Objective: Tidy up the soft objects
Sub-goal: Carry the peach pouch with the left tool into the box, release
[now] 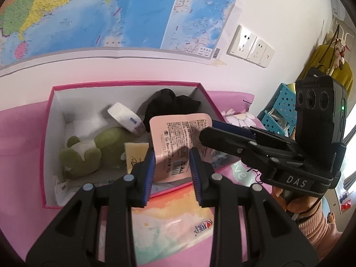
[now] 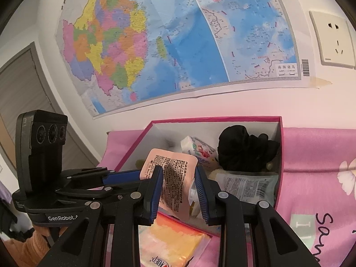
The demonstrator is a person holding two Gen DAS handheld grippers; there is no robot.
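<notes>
Both tools gripped the pink packet (image 1: 178, 138) over the pink-rimmed box (image 1: 50, 133): the left tool (image 1: 172, 169) was pinching its near edge, the right tool (image 2: 178, 189) its other side. Inside the box lay a green plush toy (image 1: 89, 153), black fabric (image 1: 173, 104) and a white pack (image 1: 124, 120).

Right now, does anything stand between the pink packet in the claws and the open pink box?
Nothing visible does. The pink packet hangs right over the pink box, which has no lid. Only things already inside lie in it: a green plush toy and black cloth.
</notes>
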